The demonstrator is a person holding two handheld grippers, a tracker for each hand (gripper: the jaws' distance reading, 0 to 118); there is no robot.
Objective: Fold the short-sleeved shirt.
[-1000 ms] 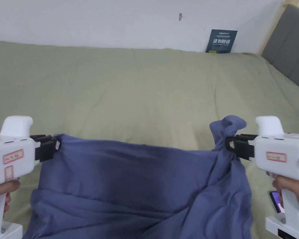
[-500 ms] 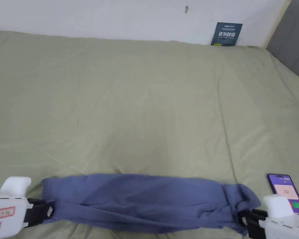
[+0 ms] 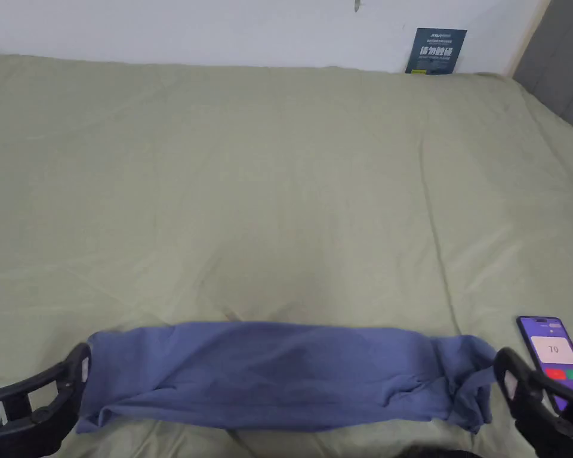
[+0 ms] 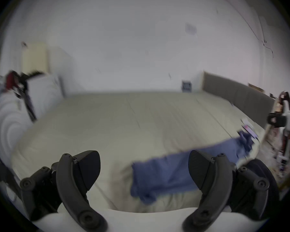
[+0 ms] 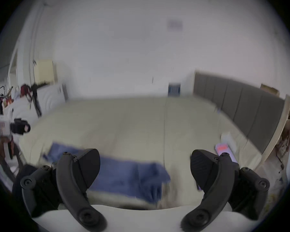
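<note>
Blue cotton, the shirt (image 3: 285, 374) lies as a long, narrow band across the olive bedspread (image 3: 279, 179), near the six o'clock edge of the head view, stretched from eight o'clock to four o'clock. One second ago it hung bunched between the two grippers, pinched at each top corner; half a second ago it was already down on the bed as a band, with both grippers clamped on its ends. Now it rests flat and nothing grips it.

At the band's eight o'clock end the left gripper (image 3: 70, 381) has its jaws spread wide, the cloth edge just beside them, and in its own view the left gripper (image 4: 144, 170) shows both jaws well apart with the shirt (image 4: 182, 173) lying free between and beyond them. At four o'clock the right gripper (image 3: 509, 381) is likewise opened, close to the crumpled sleeve end. The right gripper (image 5: 145, 168) in its own view stands with jaws parted and the shirt (image 5: 124, 177) lying beyond its left jaw.

Just past the right gripper, a phone (image 3: 554, 355) lies on the bedspread. At one o'clock, a dark sign (image 3: 437, 50) leans on the white wall (image 3: 190, 30), beside the grey headboard (image 3: 563, 59).
</note>
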